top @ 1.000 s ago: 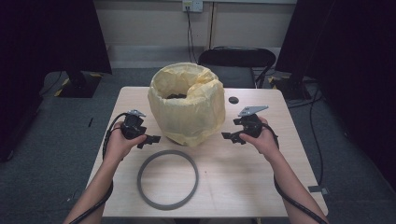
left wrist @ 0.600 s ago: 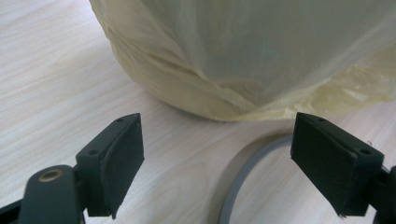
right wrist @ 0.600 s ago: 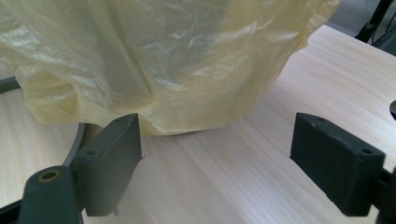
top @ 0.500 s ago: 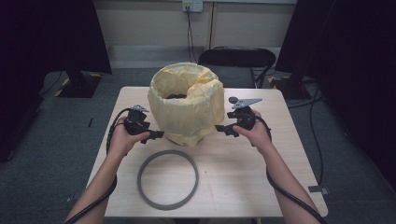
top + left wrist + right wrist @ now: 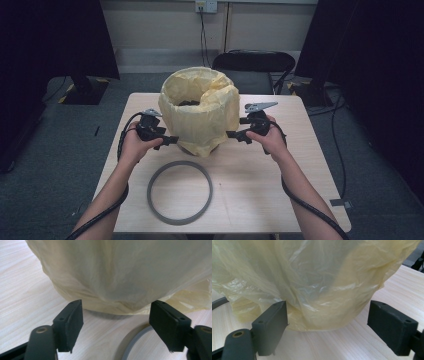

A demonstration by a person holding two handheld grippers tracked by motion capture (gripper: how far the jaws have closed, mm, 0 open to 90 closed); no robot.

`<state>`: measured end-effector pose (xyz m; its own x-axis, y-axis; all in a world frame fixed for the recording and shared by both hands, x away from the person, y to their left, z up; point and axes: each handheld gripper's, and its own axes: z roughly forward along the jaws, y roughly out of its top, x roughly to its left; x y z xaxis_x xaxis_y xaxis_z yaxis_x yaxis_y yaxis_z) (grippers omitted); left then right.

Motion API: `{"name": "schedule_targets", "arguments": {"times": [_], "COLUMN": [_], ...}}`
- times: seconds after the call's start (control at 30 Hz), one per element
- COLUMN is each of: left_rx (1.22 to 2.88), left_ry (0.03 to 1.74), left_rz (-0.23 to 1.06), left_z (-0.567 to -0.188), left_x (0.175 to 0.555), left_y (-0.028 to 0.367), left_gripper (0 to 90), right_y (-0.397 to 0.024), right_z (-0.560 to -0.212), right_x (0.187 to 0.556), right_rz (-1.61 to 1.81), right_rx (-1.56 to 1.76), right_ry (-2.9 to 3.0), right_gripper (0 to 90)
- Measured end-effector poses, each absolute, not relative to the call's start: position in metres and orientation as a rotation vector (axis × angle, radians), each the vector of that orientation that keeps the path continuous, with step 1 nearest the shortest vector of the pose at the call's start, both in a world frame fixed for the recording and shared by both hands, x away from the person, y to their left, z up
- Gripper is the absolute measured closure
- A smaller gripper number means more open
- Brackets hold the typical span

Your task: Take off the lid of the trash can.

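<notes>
Nearest the person, at about six o'clock on the wooden table (image 5: 260,200), a grey ring (image 5: 180,192) lies flat and untouched; it looks like a retaining hoop for the bin liner. Beyond it, toward the twelve o'clock edge, stands a bin draped in a yellow plastic liner (image 5: 200,112), the film folded over the rim and hanging down the sides to a loose, crumpled hem just above the tabletop.

The step in hand seems to be taking hold of that hanging skirt from both sides. The left gripper (image 5: 170,141) sits at nine o'clock of the bin, low by the hem; its jaws have just been closing, yet the left gripper view shows them apart with the liner (image 5: 120,277) just ahead of the pads and no film between them. The right gripper (image 5: 234,135) is at three o'clock, jaws spread wide, with the liner (image 5: 312,285) bulging toward the gap but not pinched.

The next move probably calls for both hands to ease inward until a fold of film lies between the pads, then close evenly. The plastic is thin, translucent and wrinkled, so a shallow bite may slip. A dark shape shows inside the bin's mouth at twelve o'clock; I cannot tell what it is.
</notes>
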<state>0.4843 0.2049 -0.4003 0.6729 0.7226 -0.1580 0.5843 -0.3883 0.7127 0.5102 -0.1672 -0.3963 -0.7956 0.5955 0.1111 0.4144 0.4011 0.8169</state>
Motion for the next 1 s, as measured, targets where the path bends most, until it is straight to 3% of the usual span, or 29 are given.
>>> {"name": "schedule_targets", "arguments": {"times": [0.3,0.43,0.47,0.53,0.77,0.9,1.0], "left_rx": [2.154,2.165,2.165,2.168,2.148,2.135,2.138], "left_ry": [0.945,0.909,0.909,0.908,0.920,0.930,0.936], "left_rz": [0.251,0.249,0.249,0.233,0.184,0.181,0.179], "left_z": [-0.398,-0.397,-0.397,-0.396,-0.395,-0.393,-0.391], "left_x": [0.486,0.484,0.484,0.482,0.481,0.479,0.477], "left_y": [0.198,0.197,0.197,0.195,0.197,0.197,0.198], "left_gripper": [37.0,46.3,52.4,53.5,73.3,77.5,81.4], "right_y": [-0.160,-0.157,-0.156,-0.154,-0.148,-0.145,-0.146], "right_z": [-0.391,-0.390,-0.389,-0.388,-0.386,-0.384,-0.383], "right_x": [0.512,0.513,0.513,0.514,0.514,0.514,0.512], "right_rz": [1.352,1.384,1.390,1.401,1.436,1.421,1.422], "right_rx": [0.852,0.854,0.851,0.849,0.850,0.825,0.813], "right_ry": [2.465,2.458,2.456,2.456,2.461,2.486,2.493], "right_gripper": [15.3,15.4,15.6,16.3,28.2,31.0,38.3]}}
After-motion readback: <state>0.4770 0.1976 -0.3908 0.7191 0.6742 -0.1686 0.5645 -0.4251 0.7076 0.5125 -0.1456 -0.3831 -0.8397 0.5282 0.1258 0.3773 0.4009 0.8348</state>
